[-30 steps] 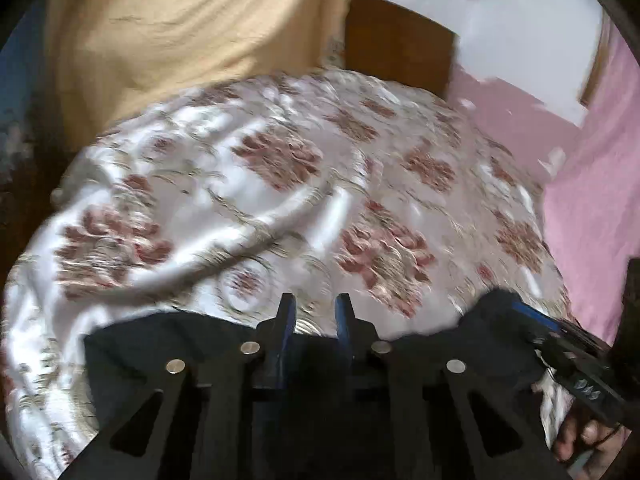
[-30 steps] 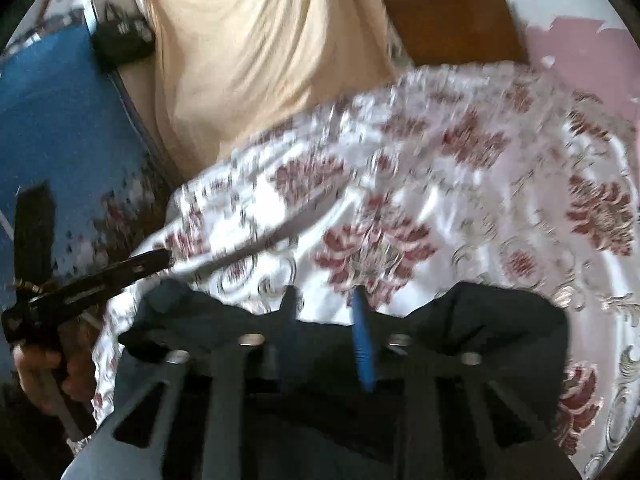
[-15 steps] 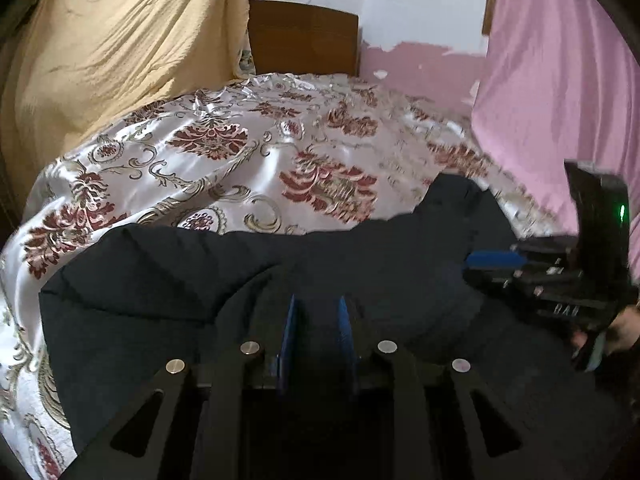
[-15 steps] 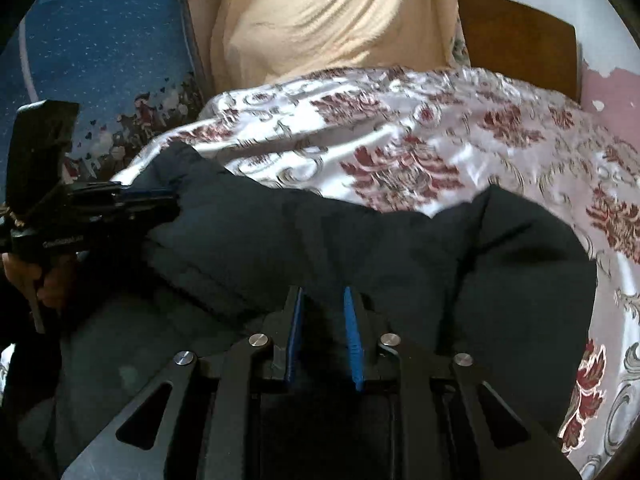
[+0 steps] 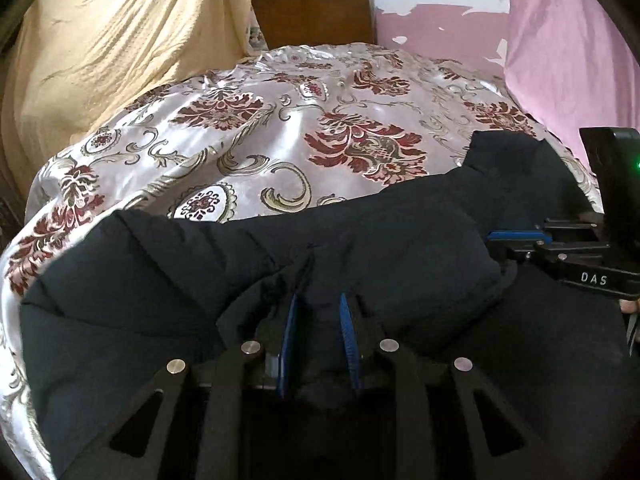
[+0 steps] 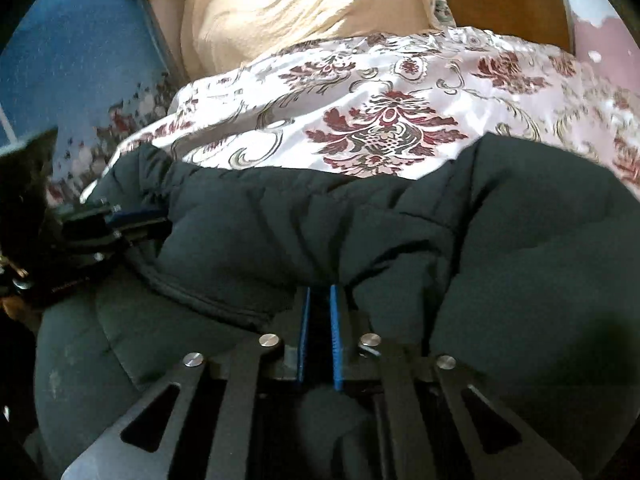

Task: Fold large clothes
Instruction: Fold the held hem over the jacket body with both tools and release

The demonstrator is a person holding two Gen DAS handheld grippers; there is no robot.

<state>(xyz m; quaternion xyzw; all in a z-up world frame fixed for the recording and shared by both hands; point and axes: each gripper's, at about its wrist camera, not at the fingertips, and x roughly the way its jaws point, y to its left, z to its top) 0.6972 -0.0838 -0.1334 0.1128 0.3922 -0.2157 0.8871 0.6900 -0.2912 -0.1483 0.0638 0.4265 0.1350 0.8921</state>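
Note:
A large dark padded jacket (image 5: 168, 280) lies across the near end of the bed; it also fills the lower right wrist view (image 6: 520, 232). My left gripper (image 5: 319, 308) is shut on a fold of the jacket, blue pads pinching the fabric. My right gripper (image 6: 319, 294) is shut on another fold of it. In the left wrist view the right gripper (image 5: 516, 240) shows at the right edge, gripping the jacket. In the right wrist view the left gripper (image 6: 136, 218) shows at the left edge, gripping it too.
The bed has a shiny floral cover (image 5: 280, 132). A beige cloth (image 5: 100, 48) hangs at the left, a wooden headboard (image 5: 312, 8) stands at the back, a pink curtain (image 5: 568, 48) hangs at the right. A blue patterned surface (image 6: 72, 48) lies beside the bed.
Both grippers have swung down and forward with the jacket, which now lies spread over the near part of the bed. Both stay shut on it.

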